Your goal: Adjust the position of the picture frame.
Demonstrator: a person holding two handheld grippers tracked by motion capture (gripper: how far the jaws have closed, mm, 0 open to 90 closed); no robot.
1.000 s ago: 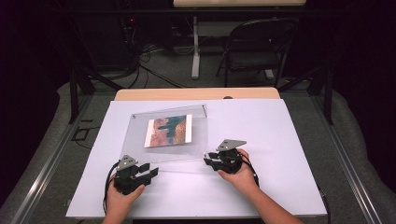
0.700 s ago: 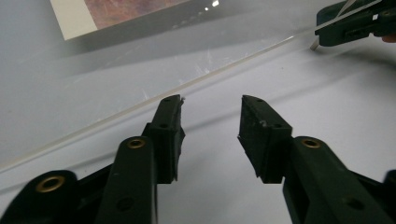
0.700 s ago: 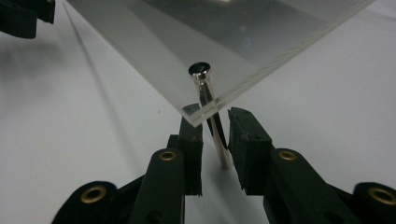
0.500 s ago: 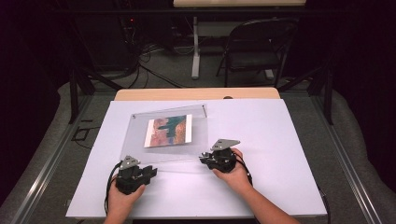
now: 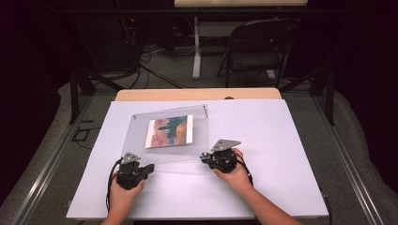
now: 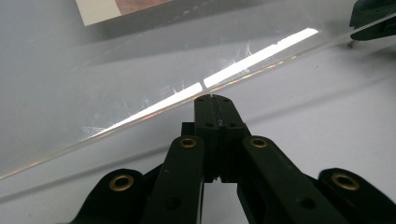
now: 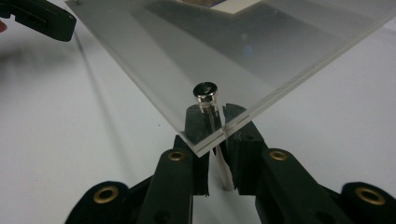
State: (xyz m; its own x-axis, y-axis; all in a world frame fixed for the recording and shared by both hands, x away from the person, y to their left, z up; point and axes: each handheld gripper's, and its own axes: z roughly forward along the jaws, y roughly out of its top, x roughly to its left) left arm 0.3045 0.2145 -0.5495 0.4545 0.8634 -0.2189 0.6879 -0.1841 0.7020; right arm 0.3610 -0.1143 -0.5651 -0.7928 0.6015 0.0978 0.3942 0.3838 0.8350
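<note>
**Acrylic frame, near corner pinched**

Frame (image 5: pixel 166 133) of clear acrylic lies on the white table sheet (image 5: pixel 281 140), toward its left half, with a printed picture (image 5: pixel 170 130) sandwiched near its middle. From the high view I see its far edge raised slightly, carried on small metal standoff pins.

My right gripper (image 7: pixel 212 122) sits at the frame's near right corner. In its own view the jaws close around a thin clear peg that runs down from a round metal cap (image 7: pixel 205 90) on top of the sheet; the corner of the doubled acrylic rests between the jaw tips. Whether the pads bite the peg or the plate edge itself, I cannot say for sure, but they are closed on the frame.

My left gripper (image 6: pixel 213 109) rests on the table just short of the frame's near edge, jaws pressed flat together with nothing between them, their tips almost touching the bright strip of the acrylic edge.

Both hands (image 5: pixel 123 194) rest low on the table sheet, behind their grippers.
</note>
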